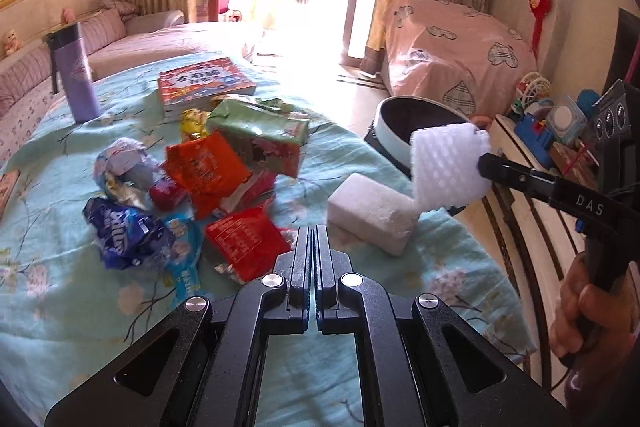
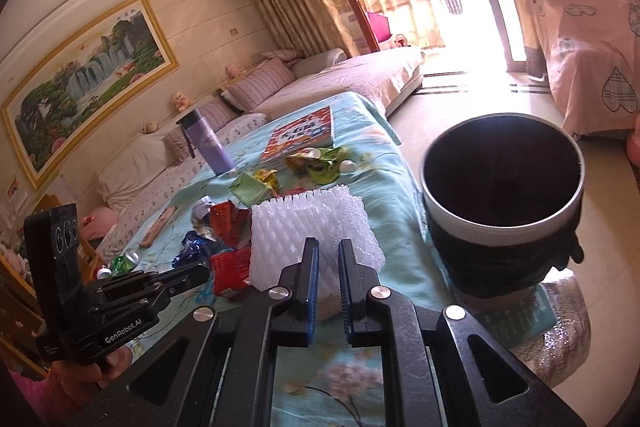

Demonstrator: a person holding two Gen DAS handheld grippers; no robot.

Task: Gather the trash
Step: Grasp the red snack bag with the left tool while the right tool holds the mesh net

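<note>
Right gripper (image 2: 329,269) clamps white foam-mesh fruit sleeve (image 2: 310,223) above the table edge, short of round white-rimmed trash bin (image 2: 502,227); soft mesh could slip early; left gripper (image 1: 312,251) closed, empty.

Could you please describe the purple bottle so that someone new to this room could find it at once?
Start at the table under the light blue floral cloth beside the long sofa. At its far corner nearest the sofa, beyond the pile of crumpled wrappers, stands the tall lilac drinking bottle with a dark lid. It is the only upright thing there; the red book nearby lies flat.
</note>
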